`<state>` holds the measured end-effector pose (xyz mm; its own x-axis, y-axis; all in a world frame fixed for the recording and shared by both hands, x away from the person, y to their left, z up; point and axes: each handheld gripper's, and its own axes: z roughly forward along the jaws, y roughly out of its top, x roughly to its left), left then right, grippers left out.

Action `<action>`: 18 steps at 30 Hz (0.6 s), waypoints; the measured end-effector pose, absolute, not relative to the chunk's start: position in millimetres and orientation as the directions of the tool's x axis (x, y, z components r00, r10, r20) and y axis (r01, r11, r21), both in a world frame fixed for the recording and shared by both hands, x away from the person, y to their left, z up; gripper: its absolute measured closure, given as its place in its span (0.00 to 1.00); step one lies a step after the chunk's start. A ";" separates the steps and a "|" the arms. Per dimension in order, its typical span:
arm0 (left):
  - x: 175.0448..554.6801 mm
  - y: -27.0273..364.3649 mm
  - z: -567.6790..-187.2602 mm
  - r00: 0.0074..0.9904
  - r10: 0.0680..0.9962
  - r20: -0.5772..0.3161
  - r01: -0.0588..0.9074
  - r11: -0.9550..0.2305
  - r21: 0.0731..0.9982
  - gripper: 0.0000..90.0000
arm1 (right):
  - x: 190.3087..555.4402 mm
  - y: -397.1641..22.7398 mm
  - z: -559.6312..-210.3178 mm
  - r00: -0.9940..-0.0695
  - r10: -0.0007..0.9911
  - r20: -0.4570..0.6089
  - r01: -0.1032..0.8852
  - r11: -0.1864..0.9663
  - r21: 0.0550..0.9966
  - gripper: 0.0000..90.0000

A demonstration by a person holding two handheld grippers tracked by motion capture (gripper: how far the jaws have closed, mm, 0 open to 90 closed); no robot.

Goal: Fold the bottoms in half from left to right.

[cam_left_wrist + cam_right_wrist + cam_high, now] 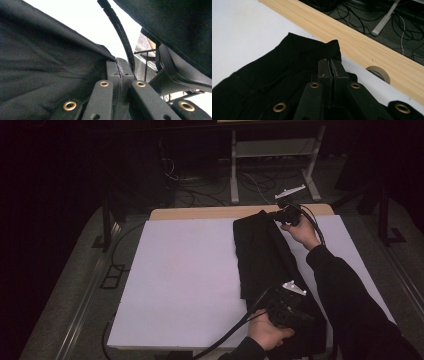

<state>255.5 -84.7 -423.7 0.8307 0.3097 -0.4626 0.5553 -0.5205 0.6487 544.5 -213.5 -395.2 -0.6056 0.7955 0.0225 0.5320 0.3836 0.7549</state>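
Observation:
A black garment point(262, 252) lies folded in a long strip on the right half of the white table cover point(185, 280). At the strip's near end my left gripper point(287, 299) is shut on the cloth. In the left gripper view the closed jaws point(120, 67) pinch an edge of the black fabric point(37, 70). My right gripper point(278, 215) is at the far end, near the wooden table edge point(200, 213). In the right gripper view its jaws point(331, 65) are shut on the garment's far corner point(274, 72).
A cable hole point(378, 72) sits in the wooden strip point(362, 45) just beyond the cloth. Past the table are floor cables point(200, 195) and a white desk frame point(272, 165). A sleeved right forearm point(345, 290) crosses the table's right side. White cover stretches to the left.

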 end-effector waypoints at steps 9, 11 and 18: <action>265.7 -97.2 -434.2 0.807 0.310 -0.502 0.587 -0.513 0.626 0.99 | 552.7 -221.7 -415.1 -0.607 0.794 0.026 0.539 0.388 0.748 0.96; 266.1 -98.4 -435.0 0.808 0.310 -0.502 0.586 -0.515 0.625 0.99 | 553.7 -223.0 -417.7 -0.607 0.794 0.027 0.538 0.386 0.749 0.96; 271.8 -108.1 -441.2 0.793 0.327 -0.515 0.606 -0.516 0.606 0.99 | 555.0 -222.7 -424.2 -0.614 0.789 0.016 0.519 0.389 0.761 0.96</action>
<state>271.8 -108.1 -441.2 0.7927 0.3266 -0.5148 0.6059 -0.5156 0.6059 555.0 -222.7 -424.2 -0.6143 0.7889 0.0158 0.5191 0.3890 0.7611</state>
